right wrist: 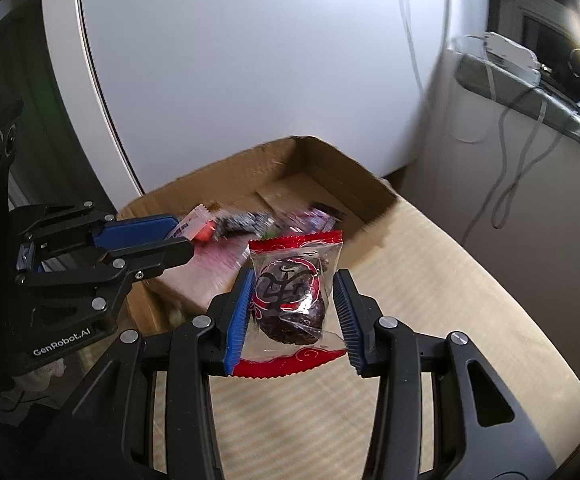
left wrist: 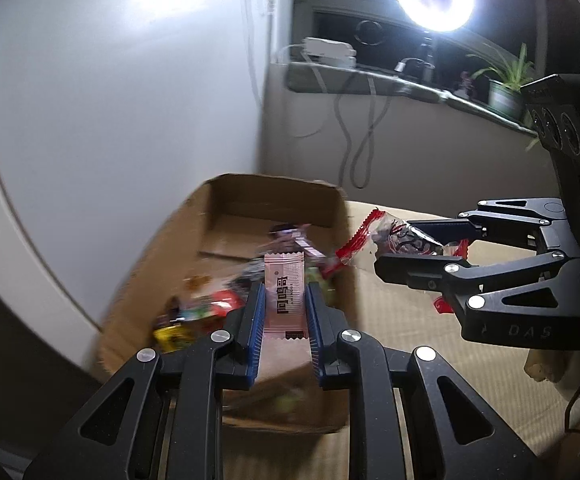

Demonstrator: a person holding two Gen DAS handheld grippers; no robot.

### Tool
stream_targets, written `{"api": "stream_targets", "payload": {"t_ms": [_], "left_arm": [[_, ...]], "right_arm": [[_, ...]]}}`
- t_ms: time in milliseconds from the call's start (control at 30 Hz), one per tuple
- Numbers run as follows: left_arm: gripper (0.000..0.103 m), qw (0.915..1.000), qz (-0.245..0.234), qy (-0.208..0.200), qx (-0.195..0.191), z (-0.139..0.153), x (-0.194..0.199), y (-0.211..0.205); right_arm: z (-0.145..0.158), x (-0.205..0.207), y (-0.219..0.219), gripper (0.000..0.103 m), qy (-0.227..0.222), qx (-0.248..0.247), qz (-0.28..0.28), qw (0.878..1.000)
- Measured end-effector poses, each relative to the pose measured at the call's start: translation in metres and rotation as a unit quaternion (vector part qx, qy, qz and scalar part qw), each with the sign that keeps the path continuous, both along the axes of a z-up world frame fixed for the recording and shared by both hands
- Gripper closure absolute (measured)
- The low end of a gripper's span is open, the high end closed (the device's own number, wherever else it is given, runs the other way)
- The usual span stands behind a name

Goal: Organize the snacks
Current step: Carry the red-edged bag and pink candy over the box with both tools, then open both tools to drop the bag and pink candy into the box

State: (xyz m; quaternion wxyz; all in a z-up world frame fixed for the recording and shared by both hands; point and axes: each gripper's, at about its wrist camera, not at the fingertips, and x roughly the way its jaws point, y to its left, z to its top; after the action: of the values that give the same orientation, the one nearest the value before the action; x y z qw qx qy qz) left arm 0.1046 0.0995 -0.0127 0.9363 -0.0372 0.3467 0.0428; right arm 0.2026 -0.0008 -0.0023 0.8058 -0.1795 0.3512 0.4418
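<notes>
Now a pink snack (left wrist: 285, 295) is held by the left gripper (left wrist: 285, 308) over the box (left wrist: 226, 192); a red packet (right wrist: 290, 300) is held by the right gripper (right wrist: 292, 316).

Lettering on two gripper bodies and two snack wrappers

In the left wrist view, the right gripper (left wrist: 418, 250) carried the letters "DAS" on its black body; in the right wrist view, the left gripper (right wrist: 170, 236) carried "GenRobot.AI" in white. The pink snack packet (left wrist: 285, 296) bore bold dark characters and a small dark printed block, neither clear enough to read. The red-edged clear wrapper (right wrist: 292, 300) showed brush-style characters, also unreadable.
</notes>
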Motion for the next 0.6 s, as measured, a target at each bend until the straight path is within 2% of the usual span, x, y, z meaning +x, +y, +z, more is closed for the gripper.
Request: {"api": "stream_targets", "payload": {"t_ms": [333,400,433,467,600], "left_arm": [[0.084,0.9994,0.033,-0.002,0.007,-0.002,-0.001,0.027],[0.081,0.9993,0.037,-0.002,0.009,-0.003,-0.001,0.029],[0.079,0.9992,0.04,-0.003,0.01,-0.003,-0.001,0.03],[0.076,0.9991,0.041,-0.003,0.009,-0.004,-0.001,0.031],[0.075,0.9989,0.045,-0.007,0.01,-0.002,-0.003,0.034]], "right_arm": [[-0.006,0.003,0.047,0.059,0.001,-0.002,0.023,1.0],[-0.006,0.004,0.047,0.05,0.002,-0.001,0.022,1.0],[-0.006,0.005,0.047,0.041,0.002,0.002,0.022,1.0],[-0.005,0.005,0.047,0.037,-0.001,0.005,0.018,1.0],[-0.003,0.005,0.042,0.037,-0.001,0.01,0.014,1.0]]}}
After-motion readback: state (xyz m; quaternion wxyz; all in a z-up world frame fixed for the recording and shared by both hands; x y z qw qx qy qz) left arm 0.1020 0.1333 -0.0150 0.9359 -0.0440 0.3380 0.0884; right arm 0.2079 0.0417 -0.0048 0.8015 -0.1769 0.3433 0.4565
